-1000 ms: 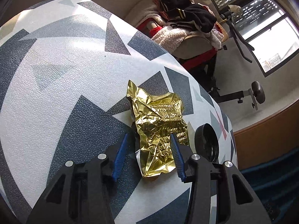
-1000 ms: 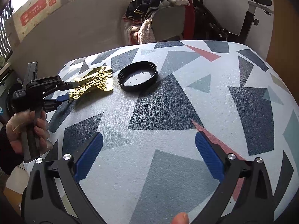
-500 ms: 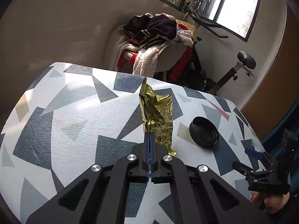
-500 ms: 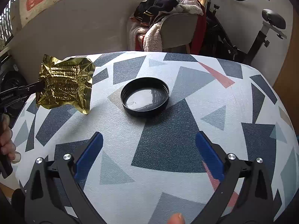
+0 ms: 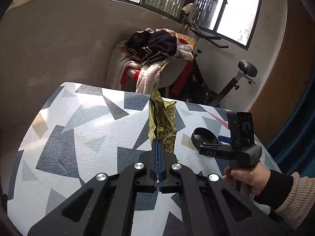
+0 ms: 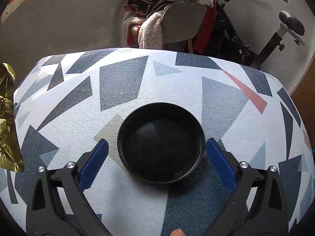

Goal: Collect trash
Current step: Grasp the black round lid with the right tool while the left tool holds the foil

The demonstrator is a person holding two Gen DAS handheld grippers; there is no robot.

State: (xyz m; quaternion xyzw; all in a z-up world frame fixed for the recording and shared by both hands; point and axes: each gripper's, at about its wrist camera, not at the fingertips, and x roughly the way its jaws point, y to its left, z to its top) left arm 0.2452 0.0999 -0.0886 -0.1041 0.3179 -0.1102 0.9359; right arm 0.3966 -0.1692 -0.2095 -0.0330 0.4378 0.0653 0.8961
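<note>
Trash on the patterned bench counts two pieces: one round black plastic lid, rigid and light, probably best pinched across its rim, lying low at centre of the right view between the wide-open fingers of the right gripper, neither touching. One crumpled gold foil wrapper, flimsy and slippery, hangs at centre of the left view, pinched by its lower edge in the fully closed left gripper.
</note>
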